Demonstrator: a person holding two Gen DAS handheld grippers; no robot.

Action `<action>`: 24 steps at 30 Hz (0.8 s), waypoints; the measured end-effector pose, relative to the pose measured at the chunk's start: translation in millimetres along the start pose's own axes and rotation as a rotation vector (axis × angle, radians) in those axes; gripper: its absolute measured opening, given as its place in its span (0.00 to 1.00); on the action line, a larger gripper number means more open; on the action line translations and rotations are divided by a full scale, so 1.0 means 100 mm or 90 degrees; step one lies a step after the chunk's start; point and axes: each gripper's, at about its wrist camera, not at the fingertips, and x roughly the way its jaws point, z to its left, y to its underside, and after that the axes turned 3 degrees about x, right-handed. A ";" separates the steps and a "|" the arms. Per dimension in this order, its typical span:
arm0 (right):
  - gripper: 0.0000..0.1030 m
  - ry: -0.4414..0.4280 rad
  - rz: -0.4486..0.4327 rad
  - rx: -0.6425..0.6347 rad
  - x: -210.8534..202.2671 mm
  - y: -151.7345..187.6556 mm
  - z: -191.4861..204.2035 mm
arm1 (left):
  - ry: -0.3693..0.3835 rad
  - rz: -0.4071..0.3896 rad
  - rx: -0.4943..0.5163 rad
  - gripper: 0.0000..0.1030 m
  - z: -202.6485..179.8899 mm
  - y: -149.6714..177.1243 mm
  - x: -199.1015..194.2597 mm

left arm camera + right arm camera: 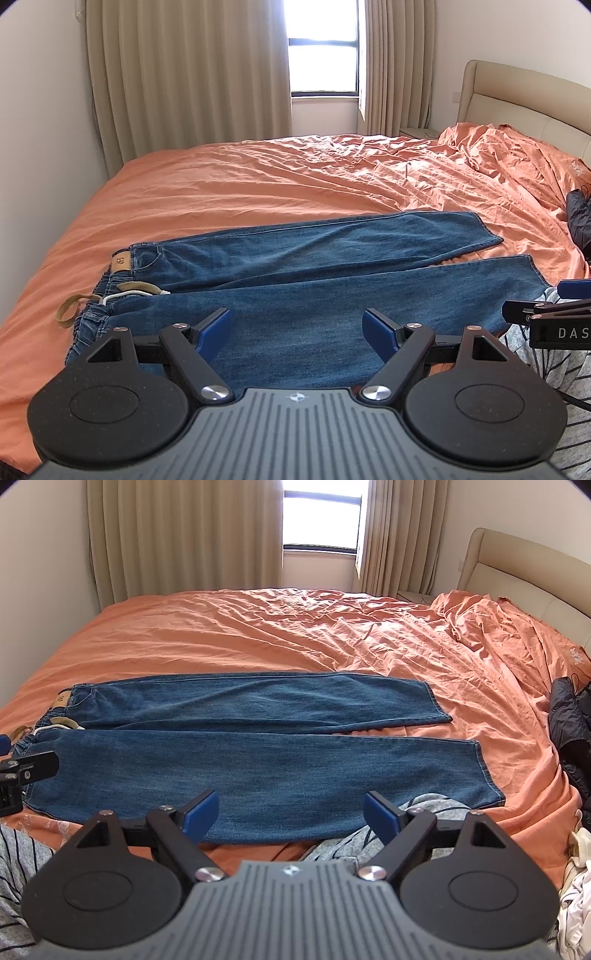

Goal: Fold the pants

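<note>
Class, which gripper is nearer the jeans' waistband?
Left. The left gripper hovers open by the waistband end; the right gripper hovers open toward the hems.

"DAS" on the right gripper body.

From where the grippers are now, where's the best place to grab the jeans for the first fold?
Probably the near leg's outer edge. The jeans lie flat on the bed, legs side by side, waistband left, hems right. Come in low from the near side: left gripper by the waistband, right gripper by the near hem. Both are open.
</note>
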 end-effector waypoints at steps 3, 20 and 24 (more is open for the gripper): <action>0.80 -0.002 -0.004 -0.003 0.02 0.00 0.00 | 0.000 0.001 0.000 0.91 0.03 0.01 0.02; 0.79 -0.131 -0.065 0.028 0.87 -0.19 -0.41 | 0.031 0.039 -0.147 0.53 1.85 0.10 0.47; 0.78 -0.130 -0.055 0.037 1.19 -0.20 -0.48 | 0.001 0.069 -0.174 0.60 2.45 0.20 0.70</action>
